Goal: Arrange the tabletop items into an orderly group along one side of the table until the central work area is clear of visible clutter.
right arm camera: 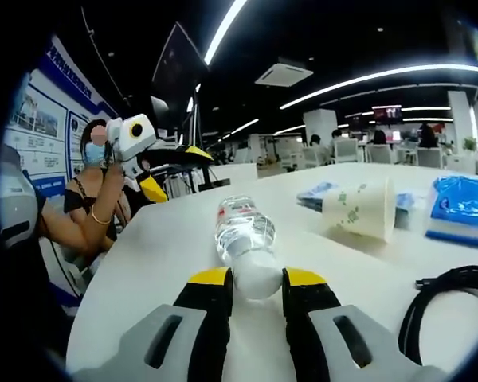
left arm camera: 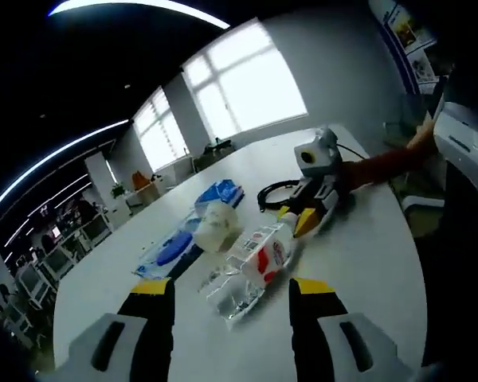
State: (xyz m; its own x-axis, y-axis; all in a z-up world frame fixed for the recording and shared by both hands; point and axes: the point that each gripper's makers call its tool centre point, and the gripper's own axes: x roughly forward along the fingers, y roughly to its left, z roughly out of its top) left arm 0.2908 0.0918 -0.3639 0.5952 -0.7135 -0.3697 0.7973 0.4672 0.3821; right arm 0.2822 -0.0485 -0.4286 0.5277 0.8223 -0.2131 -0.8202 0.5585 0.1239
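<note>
A clear plastic water bottle [left arm camera: 251, 267] with a red-and-white label lies on its side on the white table [left arm camera: 366, 263]. My right gripper [left arm camera: 303, 219] grips its cap end. In the right gripper view the bottle [right arm camera: 243, 227] points away, its white cap pinched between my right gripper's [right arm camera: 257, 277] yellow tips. My left gripper [left arm camera: 232, 286] hovers open above the bottle's base, holding nothing. In the right gripper view, a person's hand holds the left gripper [right arm camera: 174, 170] up at the left. A paper cup [left arm camera: 215, 227] lies tipped over beside the bottle.
Blue packets [left arm camera: 219, 193] [left arm camera: 171, 248] lie past the cup. The cup [right arm camera: 358, 208] and a blue packet [right arm camera: 462, 208] sit right of the bottle. A coiled black cable [right arm camera: 446, 298] lies near my right gripper. A seated person is at the table's left edge [right arm camera: 143, 255].
</note>
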